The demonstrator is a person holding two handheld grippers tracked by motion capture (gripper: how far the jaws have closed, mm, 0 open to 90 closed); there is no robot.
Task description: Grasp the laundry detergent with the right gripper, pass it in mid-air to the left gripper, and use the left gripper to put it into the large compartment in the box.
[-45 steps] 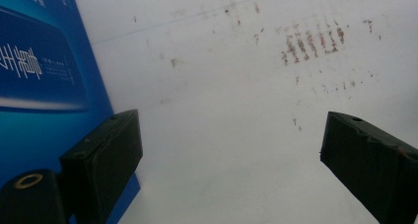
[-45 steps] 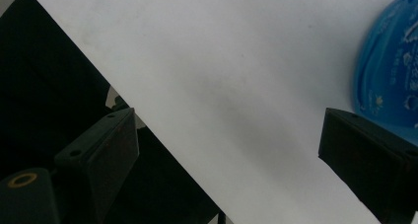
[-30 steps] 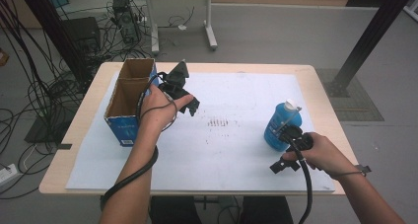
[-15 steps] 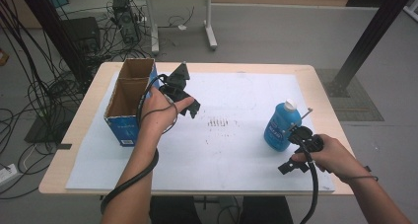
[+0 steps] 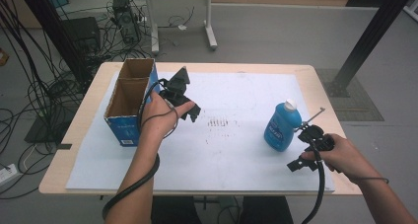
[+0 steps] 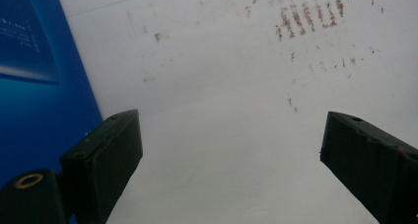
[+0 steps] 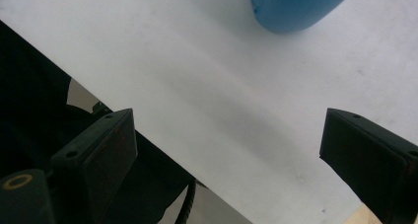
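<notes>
Both tongs sitting wide open, gripping nothing.
Left tongs (image 5: 183,96) are hovering over the white sheet (image 5: 231,150) just beside the cardboard box (image 5: 129,99); right tongs (image 5: 309,150) are resting near the counter (image 5: 315,81) front edge, just beside the upright blue bottle (image 5: 281,126), not touching it.

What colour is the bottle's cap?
White, on a blue bottle. The cap shows best in the high view.
</notes>
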